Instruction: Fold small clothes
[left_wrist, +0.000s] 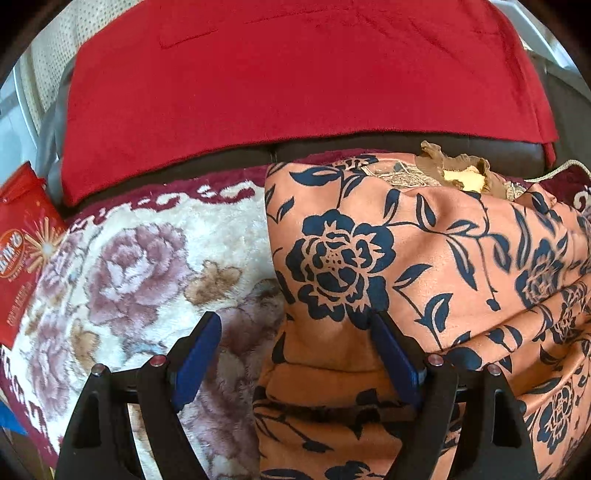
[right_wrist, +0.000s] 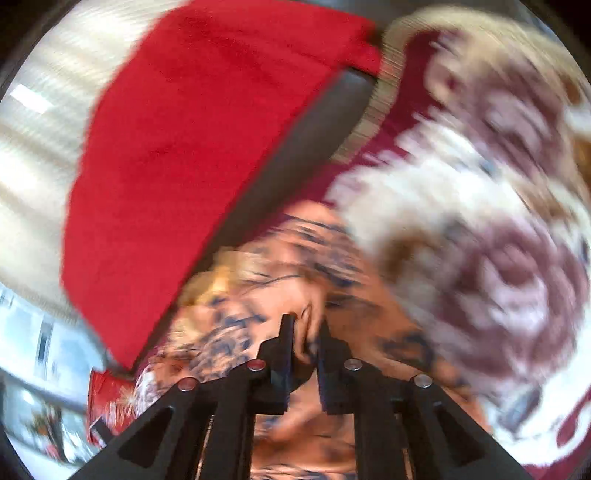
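Note:
An orange garment with dark blue flowers (left_wrist: 424, 266) lies bunched on a plush floral blanket (left_wrist: 140, 266), filling the right half of the left wrist view. My left gripper (left_wrist: 295, 332) is open, its blue pads either side of the garment's near left edge, not closed on it. In the blurred right wrist view, my right gripper (right_wrist: 304, 332) is shut on a fold of the same orange garment (right_wrist: 258, 295) and holds it tilted.
A red blanket (left_wrist: 295, 74) drapes the dark sofa back (left_wrist: 406, 142) behind. A red printed bag (left_wrist: 18, 251) lies at the left edge. A brown and yellow cloth (left_wrist: 458, 170) lies behind the garment. The floral blanket (right_wrist: 480, 221) fills the right of the right wrist view.

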